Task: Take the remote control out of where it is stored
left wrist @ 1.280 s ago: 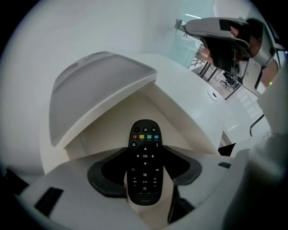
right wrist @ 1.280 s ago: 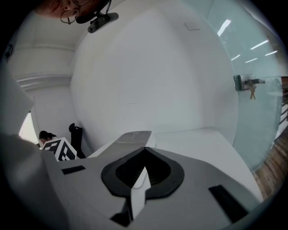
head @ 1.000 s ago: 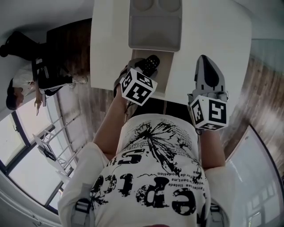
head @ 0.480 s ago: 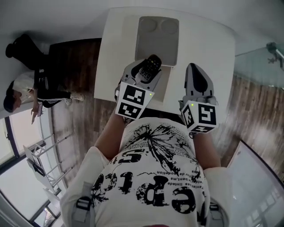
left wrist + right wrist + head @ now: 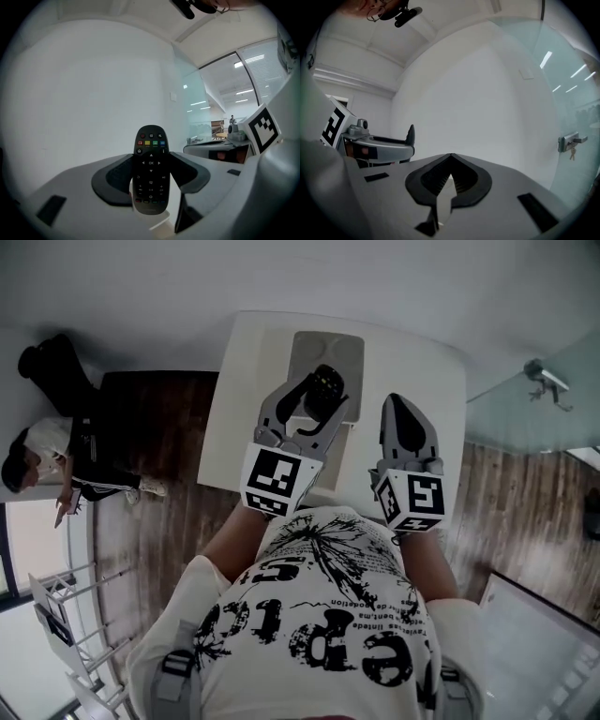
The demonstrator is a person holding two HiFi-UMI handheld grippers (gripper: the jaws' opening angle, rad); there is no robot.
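Head view: the left gripper point(image 5: 314, 411) is holding the remote point(image 5: 324, 388) over the tray's point(image 5: 302, 357) near edge.

Left gripper view: the remote could pivot and drop, because the narrowly spread jaws are pinching only its lower half.

Right gripper view: the right gripper point(image 5: 449, 174) is idling fully closed, empty.

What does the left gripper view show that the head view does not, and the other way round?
Left gripper view only: the coloured buttons of the remote. Head view only: the white table, the grey tray on it and the wooden floor. Both: the remote clamped in the fingers of the left gripper, with the right gripper beside it, shut and empty.
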